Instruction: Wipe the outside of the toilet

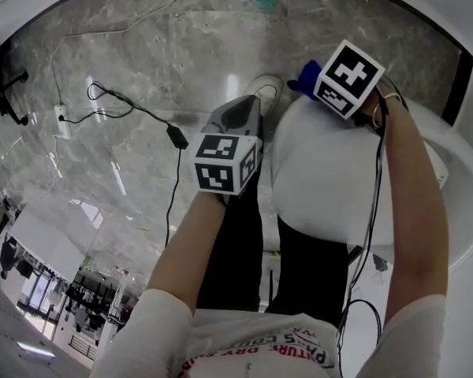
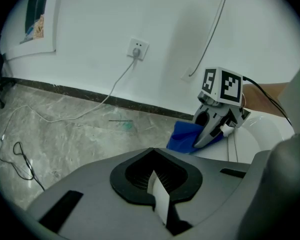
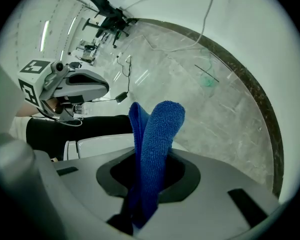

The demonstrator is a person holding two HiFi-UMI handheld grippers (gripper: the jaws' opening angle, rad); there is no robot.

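The grey marble floor (image 1: 126,46) spreads around the white toilet (image 1: 323,172). At the toilet's far edge, the right gripper (image 1: 314,85) has its 2 jaws pinching a blue cloth (image 3: 157,134). Just left of the toilet, the left gripper (image 1: 238,116) hovers with its jaws pressed together and nothing between them.

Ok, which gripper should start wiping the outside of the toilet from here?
Right. The right gripper has its jaws clamped on the blue cloth, at the edge of the toilet; the left gripper is shut on nothing.
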